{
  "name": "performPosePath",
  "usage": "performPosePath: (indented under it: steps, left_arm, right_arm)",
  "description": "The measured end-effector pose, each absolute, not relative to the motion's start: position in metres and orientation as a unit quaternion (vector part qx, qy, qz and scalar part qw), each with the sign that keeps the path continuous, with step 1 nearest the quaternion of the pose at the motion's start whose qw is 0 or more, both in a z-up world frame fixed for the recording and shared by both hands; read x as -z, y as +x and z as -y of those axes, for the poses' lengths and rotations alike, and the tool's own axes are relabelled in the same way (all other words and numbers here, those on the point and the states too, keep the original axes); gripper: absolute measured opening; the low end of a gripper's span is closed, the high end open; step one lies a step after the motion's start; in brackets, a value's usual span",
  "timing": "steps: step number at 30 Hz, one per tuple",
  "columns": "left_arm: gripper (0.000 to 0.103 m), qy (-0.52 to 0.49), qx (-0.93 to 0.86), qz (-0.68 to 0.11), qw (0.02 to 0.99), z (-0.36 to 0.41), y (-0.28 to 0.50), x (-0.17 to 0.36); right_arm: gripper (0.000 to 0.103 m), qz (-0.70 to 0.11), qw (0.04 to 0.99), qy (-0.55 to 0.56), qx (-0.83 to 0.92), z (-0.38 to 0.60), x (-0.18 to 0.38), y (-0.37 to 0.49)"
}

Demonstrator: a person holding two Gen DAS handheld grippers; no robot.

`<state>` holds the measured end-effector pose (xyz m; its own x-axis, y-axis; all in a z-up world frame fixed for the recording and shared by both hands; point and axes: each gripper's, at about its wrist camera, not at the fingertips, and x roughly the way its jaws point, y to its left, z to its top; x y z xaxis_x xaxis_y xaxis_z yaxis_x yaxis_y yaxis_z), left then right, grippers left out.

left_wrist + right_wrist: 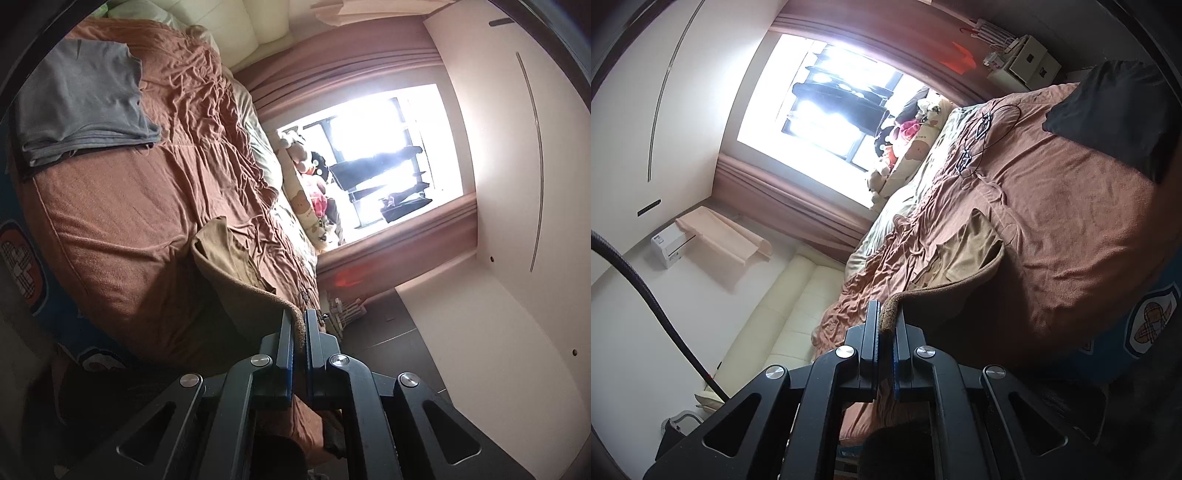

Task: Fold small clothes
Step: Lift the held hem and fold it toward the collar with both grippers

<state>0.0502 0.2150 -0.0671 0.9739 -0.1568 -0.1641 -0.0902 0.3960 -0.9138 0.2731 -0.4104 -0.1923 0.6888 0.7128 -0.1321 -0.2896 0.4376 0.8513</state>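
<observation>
A small tan-brown garment (236,269) hangs lifted over the rust-brown bedspread (110,206), its ribbed hem stretched between both grippers. My left gripper (298,317) is shut on one end of that hem. In the right wrist view the same garment (964,254) drapes down toward the bedspread (1071,221), and my right gripper (889,314) is shut on the other end of the hem, which shows as a thick ribbed roll between the pads. The garment's lower part still touches the bed.
A folded grey garment (81,99) lies on the bed's far side. A black garment (1115,114) sits near the bed's corner, with clothes hangers (979,140) beside it. Plush toys (314,177) line the window sill. A cream headboard (783,317) and bedside boxes (1027,62) border the bed.
</observation>
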Motion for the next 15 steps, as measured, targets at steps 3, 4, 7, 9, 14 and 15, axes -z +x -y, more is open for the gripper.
performPosePath:
  steps: [3, 4, 7, 9, 14, 15]
  left_arm:
    - [0.004, -0.550, 0.021, -0.116, 0.827, -0.219, 0.066, 0.065]
    - [0.004, -0.550, 0.020, -0.117, 0.827, -0.220, 0.073, 0.064]
    - [0.004, -0.547, 0.018, -0.120, 0.828, -0.225, 0.091, 0.060]
    - [0.004, -0.548, 0.016, -0.119, 0.828, -0.230, 0.103, 0.057]
    - [0.004, -0.546, 0.007, -0.123, 0.829, -0.241, 0.138, 0.051]
    - [0.004, -0.546, 0.006, -0.125, 0.829, -0.243, 0.145, 0.050]
  right_arm:
    - [0.002, -0.250, 0.809, 0.434, -0.307, 0.407, 0.194, 0.286]
    - [0.002, -0.251, 0.809, 0.434, -0.307, 0.406, 0.194, 0.290]
    - [0.002, -0.255, 0.806, 0.437, -0.307, 0.398, 0.193, 0.308]
    - [0.002, -0.257, 0.806, 0.437, -0.306, 0.393, 0.191, 0.322]
    - [0.002, -0.263, 0.803, 0.438, -0.305, 0.377, 0.185, 0.360]
    - [0.002, -0.265, 0.803, 0.439, -0.304, 0.374, 0.184, 0.367]
